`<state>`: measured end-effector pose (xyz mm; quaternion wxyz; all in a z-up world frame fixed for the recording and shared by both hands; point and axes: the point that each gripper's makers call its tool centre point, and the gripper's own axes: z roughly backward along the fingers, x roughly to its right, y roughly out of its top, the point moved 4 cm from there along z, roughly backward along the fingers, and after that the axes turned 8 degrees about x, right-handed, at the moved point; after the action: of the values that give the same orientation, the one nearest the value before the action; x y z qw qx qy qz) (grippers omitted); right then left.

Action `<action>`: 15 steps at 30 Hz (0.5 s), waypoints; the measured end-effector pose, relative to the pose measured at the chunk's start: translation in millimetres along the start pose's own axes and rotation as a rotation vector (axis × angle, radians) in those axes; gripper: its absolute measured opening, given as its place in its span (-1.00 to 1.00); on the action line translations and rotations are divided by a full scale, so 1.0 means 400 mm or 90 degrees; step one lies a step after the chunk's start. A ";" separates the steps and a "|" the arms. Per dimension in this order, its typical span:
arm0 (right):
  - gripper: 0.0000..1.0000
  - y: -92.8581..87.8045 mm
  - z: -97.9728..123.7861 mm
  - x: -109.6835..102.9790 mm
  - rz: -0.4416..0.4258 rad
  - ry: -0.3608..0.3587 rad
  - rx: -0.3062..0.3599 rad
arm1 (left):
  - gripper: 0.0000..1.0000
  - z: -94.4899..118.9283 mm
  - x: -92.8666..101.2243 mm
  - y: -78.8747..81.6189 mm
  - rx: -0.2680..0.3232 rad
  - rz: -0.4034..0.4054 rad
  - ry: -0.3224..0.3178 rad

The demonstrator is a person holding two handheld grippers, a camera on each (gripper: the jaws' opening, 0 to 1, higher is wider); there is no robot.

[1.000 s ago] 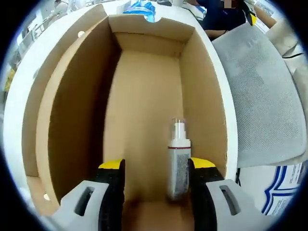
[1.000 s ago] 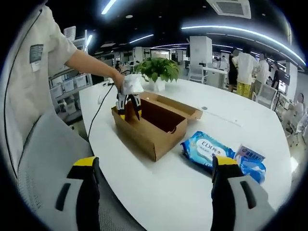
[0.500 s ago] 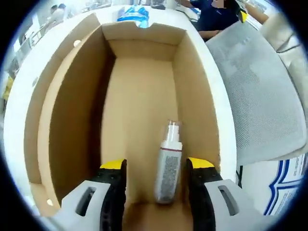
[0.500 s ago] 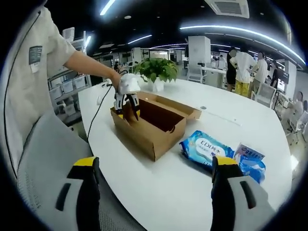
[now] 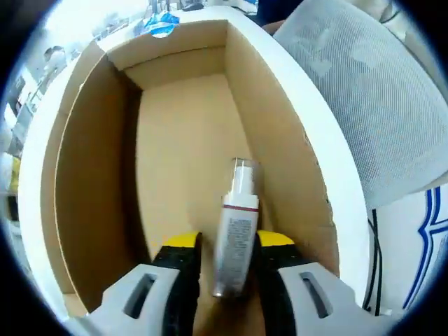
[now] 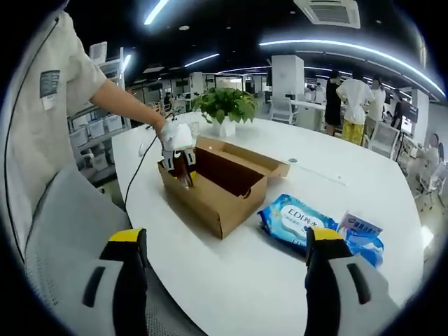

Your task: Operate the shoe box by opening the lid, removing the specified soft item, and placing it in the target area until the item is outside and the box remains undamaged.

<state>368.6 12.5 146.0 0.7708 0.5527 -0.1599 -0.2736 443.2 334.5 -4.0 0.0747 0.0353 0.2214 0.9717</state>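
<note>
While the left gripper (image 5: pixel 222 255) is reaching down inside the open shoe box (image 5: pixel 91 189), its yellow-tipped jaws are sitting close on either side of a white spray bottle (image 5: pixel 235 241) lying on the box floor near the right wall, its clear cap pointing toward the far end; whether the jaws are actually pressing it I cannot tell; beyond the box's far wall a blue packet (image 5: pixel 159 23) is lying on the white tabletop (image 5: pixel 280 84), and a grey mesh chair back (image 5: pixel 378 105) is standing just off the table's edge; over on the other side, the right gripper (image 6: pixel 220 255) is hovering with its jaws wide apart and holding nothing, above the near edge of the tabletop (image 6: pixel 231 280); farther along, the cardboard box (image 6: pixel 210 196) is sitting with its lid folded back, a blue wipes pack (image 6: pixel 294 218) lying beside it and a smaller packet (image 6: pixel 364 231) next to that; a potted plant (image 6: pixel 225 106) is standing toward the far edge.
</note>
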 end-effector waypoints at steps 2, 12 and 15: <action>0.77 0.000 -0.002 0.000 0.002 -0.002 0.001 | -0.57 0.005 0.007 -0.003 -0.013 0.012 0.013; 0.70 0.004 -0.011 -0.014 0.002 0.009 0.010 | -0.61 0.015 0.008 -0.001 -0.009 0.071 0.046; 0.69 0.005 -0.011 -0.017 0.005 0.012 0.010 | -0.62 0.022 0.004 -0.003 -0.014 0.075 0.044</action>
<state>366.4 20.5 146.8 0.7691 0.5605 -0.1566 -0.2641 442.6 339.6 3.5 0.0097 0.0136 0.2106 0.9774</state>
